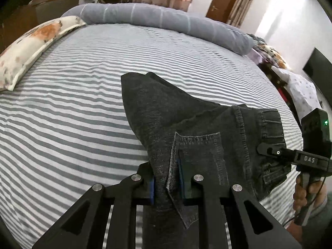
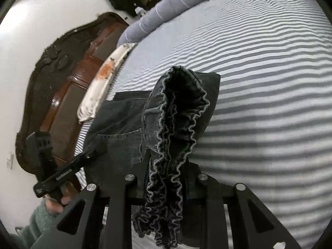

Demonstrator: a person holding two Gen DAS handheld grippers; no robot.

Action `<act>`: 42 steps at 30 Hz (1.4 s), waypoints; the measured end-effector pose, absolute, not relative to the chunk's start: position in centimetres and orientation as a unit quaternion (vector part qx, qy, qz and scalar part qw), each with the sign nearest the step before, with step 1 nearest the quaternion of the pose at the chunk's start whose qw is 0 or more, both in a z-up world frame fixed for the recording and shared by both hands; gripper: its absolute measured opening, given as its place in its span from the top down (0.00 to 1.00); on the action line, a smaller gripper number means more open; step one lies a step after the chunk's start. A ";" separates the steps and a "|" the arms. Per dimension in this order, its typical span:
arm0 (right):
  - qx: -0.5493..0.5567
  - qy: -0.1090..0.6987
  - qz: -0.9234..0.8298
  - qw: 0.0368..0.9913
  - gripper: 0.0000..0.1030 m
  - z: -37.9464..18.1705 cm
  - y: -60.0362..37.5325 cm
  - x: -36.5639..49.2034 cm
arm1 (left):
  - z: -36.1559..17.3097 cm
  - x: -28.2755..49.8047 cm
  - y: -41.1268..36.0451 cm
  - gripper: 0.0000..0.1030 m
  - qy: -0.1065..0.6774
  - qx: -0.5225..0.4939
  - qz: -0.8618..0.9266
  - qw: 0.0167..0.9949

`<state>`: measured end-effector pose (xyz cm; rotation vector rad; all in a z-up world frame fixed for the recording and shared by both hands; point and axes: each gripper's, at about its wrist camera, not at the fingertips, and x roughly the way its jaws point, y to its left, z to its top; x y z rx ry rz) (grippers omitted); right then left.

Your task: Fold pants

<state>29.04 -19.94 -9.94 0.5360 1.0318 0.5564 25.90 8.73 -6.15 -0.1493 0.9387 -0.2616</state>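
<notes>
Dark grey denim pants (image 1: 186,120) hang lifted over a striped bed (image 1: 72,124). My left gripper (image 1: 167,178) is shut on a fold of the denim beside the back pocket, its blue pads pressing the cloth. My right gripper (image 1: 267,151) bites the waistband edge at the right. In the right wrist view, my right gripper (image 2: 168,170) is shut on the ruffled elastic waistband of the pants (image 2: 180,108), which bunches up between its fingers. My left gripper (image 2: 97,152) holds the denim at the left, above a person's hand (image 2: 56,203).
A floral pillow (image 1: 31,45) lies at the bed's left edge, with a rolled grey blanket (image 1: 161,18) along the far side. A dark wooden headboard (image 2: 62,83) stands behind the pillow. Heaped clothes (image 1: 269,56) sit off the bed's right side.
</notes>
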 end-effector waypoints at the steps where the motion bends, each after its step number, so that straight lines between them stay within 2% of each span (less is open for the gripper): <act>1: 0.245 0.484 0.259 0.799 0.78 -10.4 -19.7 29.6 | -6.8 26.4 9.1 0.84 0.453 -0.071 -0.120 0.880; 5: 0.221 0.500 0.246 0.801 0.76 -11.9 -19.0 31.4 | -8.8 27.7 10.0 0.83 0.467 -0.067 -0.109 0.875; 6: 0.217 0.502 0.242 0.801 0.73 -12.3 -19.0 31.4 | -9.6 27.8 10.3 0.82 0.471 -0.070 -0.107 0.873; 8: 0.204 0.505 0.229 0.807 0.60 -12.9 -19.3 31.3 | -10.6 28.0 10.7 0.71 0.480 -0.069 -0.107 0.868; 9: 0.191 0.502 0.216 0.815 0.54 -13.1 -19.4 31.0 | -11.0 28.0 10.7 0.69 0.483 -0.068 -0.106 0.866; 10: 0.184 0.497 0.212 0.821 0.51 -13.1 -19.5 30.8 | -11.2 27.8 10.9 0.66 0.482 -0.070 -0.106 0.867; 11: 0.179 0.492 0.211 0.826 0.50 -13.0 -19.6 30.5 | -11.3 27.4 11.0 0.57 0.479 -0.071 -0.103 0.869; 13: 0.167 0.486 0.195 0.835 0.36 -12.9 -19.9 29.7 | -11.4 26.7 11.1 0.45 0.476 -0.060 -0.091 0.873; 14: 0.161 0.482 0.191 0.840 0.36 -12.9 -20.1 29.1 | -11.5 26.3 11.3 0.42 0.474 -0.056 -0.088 0.874; 19: 0.155 0.468 0.163 0.854 0.33 -13.0 -21.3 27.3 | -11.8 24.2 11.4 0.35 0.464 -0.043 -0.078 0.881; 27: 0.099 0.428 0.109 0.892 0.32 -9.4 -19.5 23.9 | -9.4 20.8 9.4 0.33 0.459 0.009 -0.014 0.888; 34: 0.049 0.406 0.089 0.908 0.09 -7.0 -16.1 19.2 | -7.8 16.3 7.9 0.22 0.444 0.025 0.006 0.896; 37: 0.041 0.412 0.093 0.905 0.03 -6.7 -14.5 17.8 | -7.2 14.7 7.6 0.19 0.442 0.024 0.011 0.896; 42: 0.015 0.414 0.088 0.906 0.03 -6.7 -12.8 15.4 | -6.2 12.8 7.2 0.19 0.429 0.039 0.034 0.902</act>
